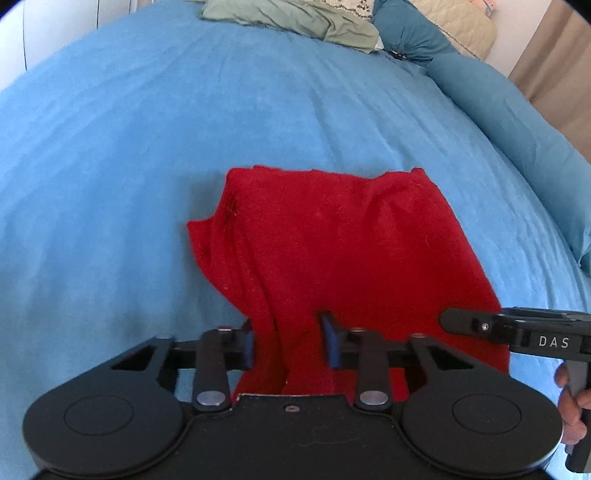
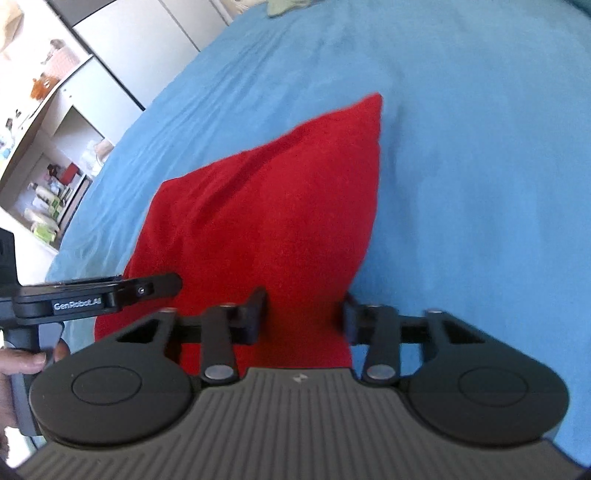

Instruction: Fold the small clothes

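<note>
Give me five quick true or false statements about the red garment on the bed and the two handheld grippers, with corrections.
1. The red knit garment lies on a blue bedspread. True.
2. The left gripper has red fabric between its jaws. True.
3. The right gripper is over bare bedspread, away from the garment. False: its jaws straddle the garment's near edge.
4. The garment is spread out flat. False: it is bunched, with folds rising toward the grippers.
5. A pale green cloth lies at the bed's far end. True.
</note>
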`<state>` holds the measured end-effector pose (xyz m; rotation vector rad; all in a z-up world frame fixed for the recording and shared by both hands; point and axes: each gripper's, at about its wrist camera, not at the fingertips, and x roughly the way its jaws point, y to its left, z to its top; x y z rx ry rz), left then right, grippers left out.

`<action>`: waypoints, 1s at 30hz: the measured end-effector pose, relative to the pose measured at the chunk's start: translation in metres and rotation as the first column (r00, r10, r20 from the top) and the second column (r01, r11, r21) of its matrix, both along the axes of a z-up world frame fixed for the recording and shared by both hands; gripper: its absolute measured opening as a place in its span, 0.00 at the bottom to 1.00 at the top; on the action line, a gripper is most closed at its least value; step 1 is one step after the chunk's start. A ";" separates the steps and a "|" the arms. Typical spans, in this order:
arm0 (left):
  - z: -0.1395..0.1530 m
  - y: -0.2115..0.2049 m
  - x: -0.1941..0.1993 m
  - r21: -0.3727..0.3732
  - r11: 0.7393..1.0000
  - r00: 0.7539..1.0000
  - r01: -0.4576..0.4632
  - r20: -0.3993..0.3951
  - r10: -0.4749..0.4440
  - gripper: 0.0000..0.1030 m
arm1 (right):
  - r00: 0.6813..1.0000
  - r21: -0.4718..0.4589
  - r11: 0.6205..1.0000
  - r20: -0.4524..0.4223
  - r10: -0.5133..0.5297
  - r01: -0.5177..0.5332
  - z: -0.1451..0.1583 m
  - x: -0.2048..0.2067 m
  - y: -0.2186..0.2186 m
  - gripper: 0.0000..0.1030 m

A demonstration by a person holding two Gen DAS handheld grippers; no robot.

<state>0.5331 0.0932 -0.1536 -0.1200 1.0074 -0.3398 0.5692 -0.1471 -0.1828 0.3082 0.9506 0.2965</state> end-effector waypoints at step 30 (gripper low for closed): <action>0.008 -0.105 -0.202 0.017 1.000 0.995 0.015 0.094 -0.017 0.30 | 0.998 0.077 0.996 0.037 -0.052 0.049 0.001 -0.223 -0.136 0.46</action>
